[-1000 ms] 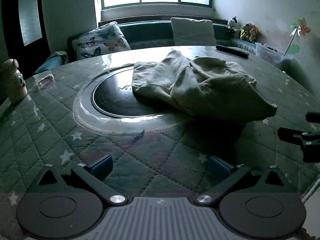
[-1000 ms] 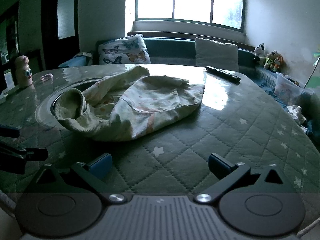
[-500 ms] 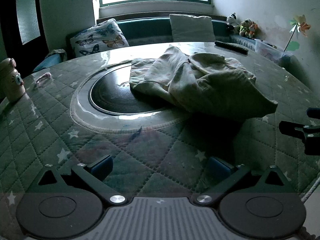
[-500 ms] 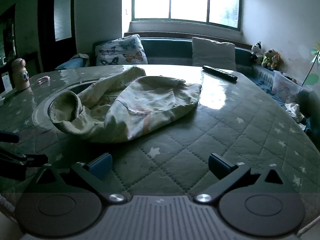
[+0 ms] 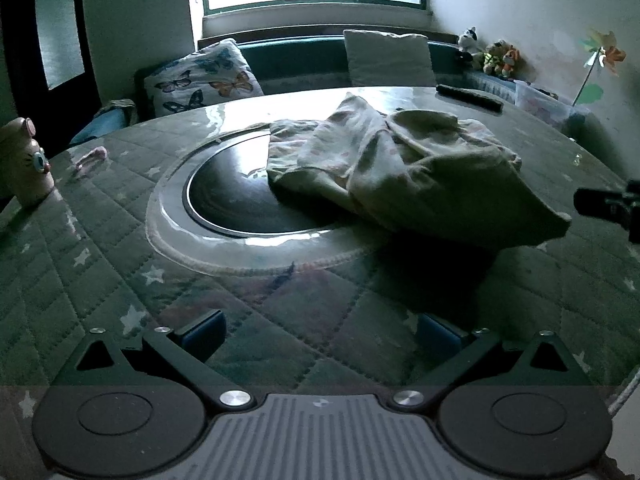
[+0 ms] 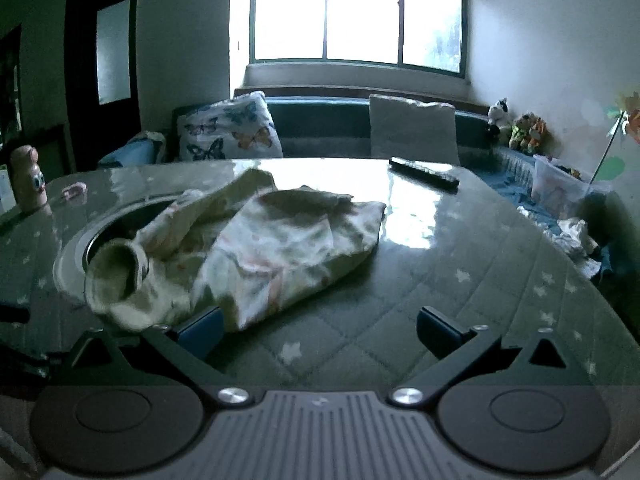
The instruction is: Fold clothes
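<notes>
Room was pretty dim, most of the light coming from a big window (image 6: 356, 20) on the far wall. Under it ran a dark bench sofa (image 6: 320, 120) with a butterfly-print pillow (image 6: 228, 130) on the left and a plain pale cushion (image 6: 412, 130) toward the right. A dark door with a glass pane (image 6: 114, 52) stood on the left wall, and a few stuffed toys (image 6: 520, 126) sat in the far right corner.

Nearly everything up close was the round table (image 6: 480, 280), covered in a greenish quilted cloth with little stars under a shiny clear sheet. A dark round inset with a pale ring (image 5: 240, 208) sat in the middle of it.

The garment (image 5: 400, 176), a pale printed thing, lay crumpled in a heap on the table, partly over the right side of that inset. From the right wrist view its bunched cuff end (image 6: 120, 272) sat at the near left, and the cloth looked to reach the left fingertip there, hard to say if it touched.

Left gripper (image 5: 320, 328) was spread wide over bare quilt, nothing in it, short of the heap. Right gripper (image 6: 320, 328) was spread wide too, not gripping anything.

Smaller stuff: a black remote (image 6: 424, 172) at the far edge, a pink cartoon-face bottle (image 5: 24, 160) on the left, and a small pink item (image 5: 90, 156) near it.
</notes>
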`<state>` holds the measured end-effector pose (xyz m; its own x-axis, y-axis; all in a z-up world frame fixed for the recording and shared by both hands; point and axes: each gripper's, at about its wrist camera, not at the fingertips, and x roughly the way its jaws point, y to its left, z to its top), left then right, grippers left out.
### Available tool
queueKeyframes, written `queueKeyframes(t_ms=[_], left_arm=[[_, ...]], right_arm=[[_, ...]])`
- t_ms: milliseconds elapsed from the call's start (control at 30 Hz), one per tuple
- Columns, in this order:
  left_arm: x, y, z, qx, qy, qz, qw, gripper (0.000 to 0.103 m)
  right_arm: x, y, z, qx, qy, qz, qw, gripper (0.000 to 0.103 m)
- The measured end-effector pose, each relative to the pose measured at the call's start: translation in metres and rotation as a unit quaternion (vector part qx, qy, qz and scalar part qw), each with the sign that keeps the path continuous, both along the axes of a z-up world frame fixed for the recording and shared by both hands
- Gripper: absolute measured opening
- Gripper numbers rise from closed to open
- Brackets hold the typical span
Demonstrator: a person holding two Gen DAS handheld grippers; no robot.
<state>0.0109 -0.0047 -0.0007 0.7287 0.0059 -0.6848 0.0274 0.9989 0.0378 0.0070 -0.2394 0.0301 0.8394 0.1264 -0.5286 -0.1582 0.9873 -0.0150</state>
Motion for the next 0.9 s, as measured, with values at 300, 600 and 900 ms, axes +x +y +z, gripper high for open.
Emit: queueKeyframes(t_ms=[300, 600, 900], left_arm=[[0.005, 0.009, 0.007, 0.004, -0.009, 0.012, 0.9999, 0.103], [0.011, 0.014, 0.024, 0.004, -0.035, 0.011, 0.9993, 0.103], [0.03, -0.008, 0.033, 0.009, -0.046, -0.024, 0.9986, 0.103]], right_arm=[[0.011, 0.035, 0.001, -0.016, -0.007, 0.067, 0.998, 0.103], [0.013, 0.061, -0.03, -0.049, 0.032, 0.11, 0.992, 0.103], [0.017, 0.066, -0.047, -0.071, 0.051, 0.119, 0.989, 0.103]])
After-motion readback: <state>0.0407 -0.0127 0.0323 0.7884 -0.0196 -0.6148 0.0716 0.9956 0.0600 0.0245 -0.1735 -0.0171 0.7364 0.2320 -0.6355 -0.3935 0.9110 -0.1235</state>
